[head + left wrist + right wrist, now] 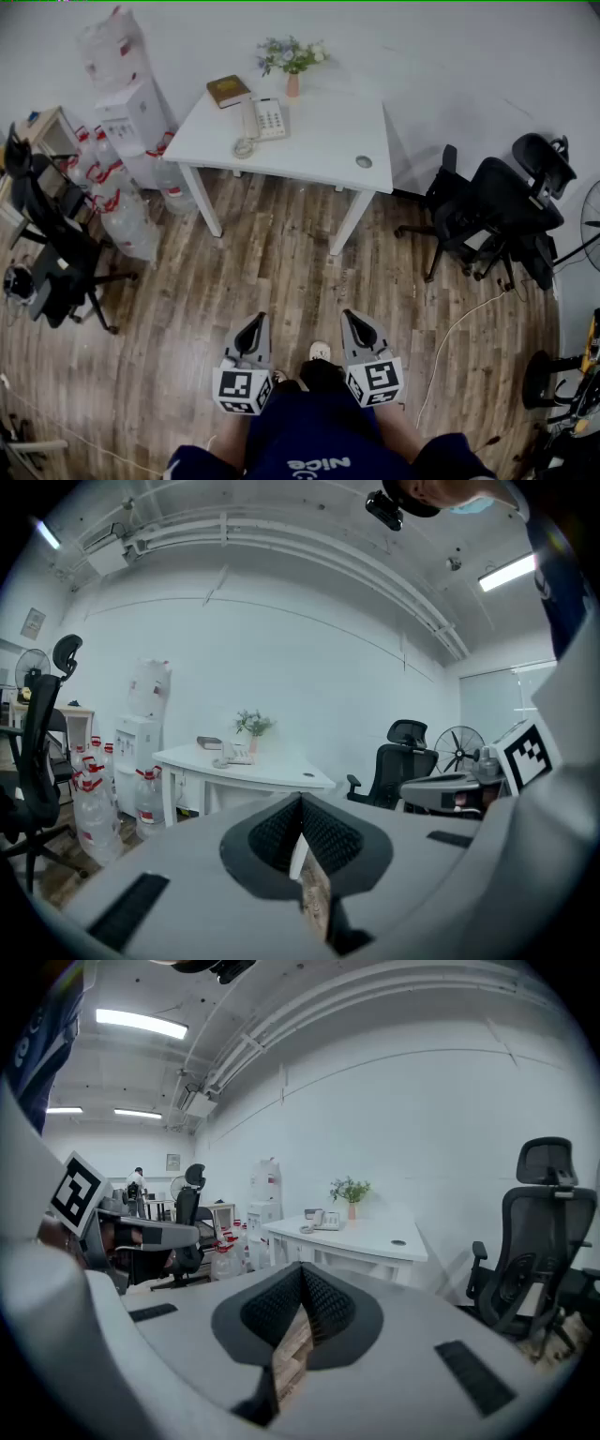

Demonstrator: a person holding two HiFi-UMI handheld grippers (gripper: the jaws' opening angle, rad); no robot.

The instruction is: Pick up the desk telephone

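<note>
Table point(319, 141) bearing desk telephone point(265, 120), clothing point(319, 436) lettered "Nice"

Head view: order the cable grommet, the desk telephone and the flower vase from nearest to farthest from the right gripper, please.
From the right gripper:
1. Cable grommet, on the near right part of the white table.
2. Desk telephone, left of centre and farther back.
3. Flower vase, at the table's far edge by the wall.
</note>
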